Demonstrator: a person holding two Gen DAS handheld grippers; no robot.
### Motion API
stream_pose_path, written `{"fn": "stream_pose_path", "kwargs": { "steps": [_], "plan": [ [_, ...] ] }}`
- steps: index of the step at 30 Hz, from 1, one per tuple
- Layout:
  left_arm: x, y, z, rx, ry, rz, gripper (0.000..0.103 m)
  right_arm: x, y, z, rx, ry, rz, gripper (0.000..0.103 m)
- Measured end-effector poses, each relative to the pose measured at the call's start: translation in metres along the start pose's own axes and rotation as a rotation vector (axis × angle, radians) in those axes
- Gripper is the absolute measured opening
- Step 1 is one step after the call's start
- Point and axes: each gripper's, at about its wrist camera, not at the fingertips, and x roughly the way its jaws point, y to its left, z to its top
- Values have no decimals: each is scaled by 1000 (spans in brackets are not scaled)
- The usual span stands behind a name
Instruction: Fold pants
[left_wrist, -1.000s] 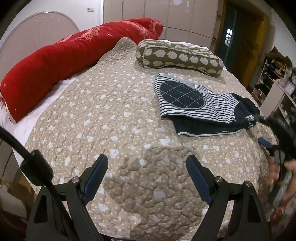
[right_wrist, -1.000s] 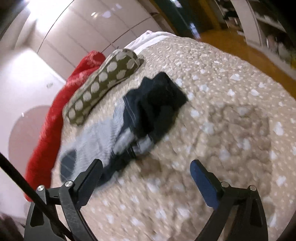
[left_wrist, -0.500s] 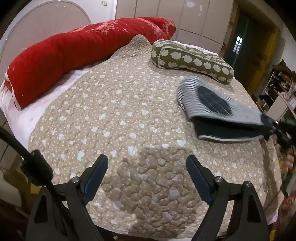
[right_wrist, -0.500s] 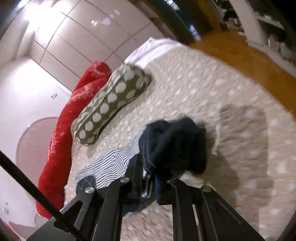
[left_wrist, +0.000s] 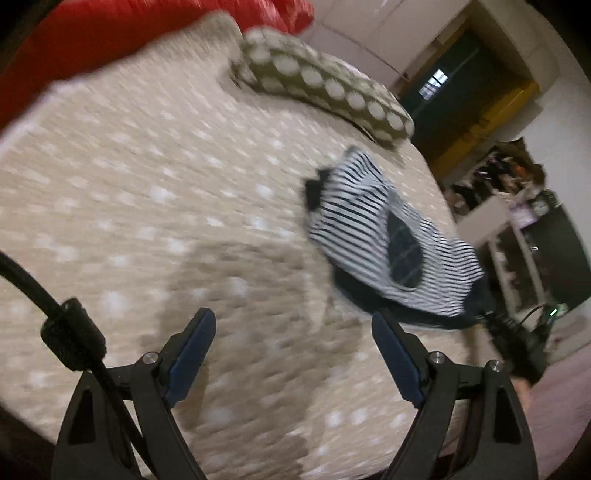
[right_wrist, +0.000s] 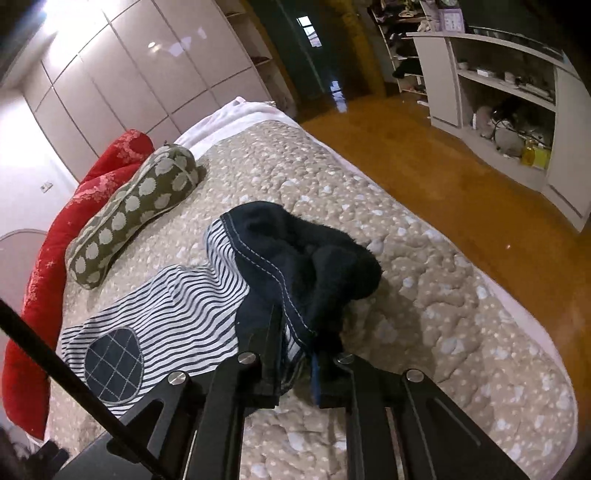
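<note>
Pants (right_wrist: 229, 280) in right tongs (right_wrist: 295, 354) — no legible writing

The left gripper (left_wrist: 293, 345) is built from black plastic arms with triangular cut-outs, and each arm is fastened by a silver round-headed screw. Its two fingers (left_wrist: 192, 349) are faced with dark blue pads. A black cable (left_wrist: 55, 317), wrapped in a black strap, is seen at its left side. The right gripper (right_wrist: 295, 363) is made of the same black plastic, studded with four silver screws; a blue pad edge is glimpsed, and a thin black cable (right_wrist: 44, 343) is seen crossing it.
</note>
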Motion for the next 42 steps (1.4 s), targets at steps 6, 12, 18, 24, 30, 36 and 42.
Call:
{"fn": "stream_pose_path", "kwargs": {
  "steps": [6,12,18,24,30,36,42],
  "plan": [
    [70,-21,38,25,117,-142,86,11,-19,-6,72,46,112,25],
    [113,-46,66,11,172,-256,86,24,-23,-1,107,20,151,59],
    [98,-42,77,7,199,-176,21,31,-7,14,134,38,211,15],
    [2,-46,91,89,41,-129,20,-22,57,18,3,-24,319,12],
    [-74,-43,83,203,-154,190,76,-61,83,-3,-104,-122,305,12],
    [-76,30,56,69,-134,226,78,-17,41,-45,-164,42,26,21],
    [-71,64,42,-52,-118,174,78,-38,14,-53,-88,-4,46,38]
  ]
}}
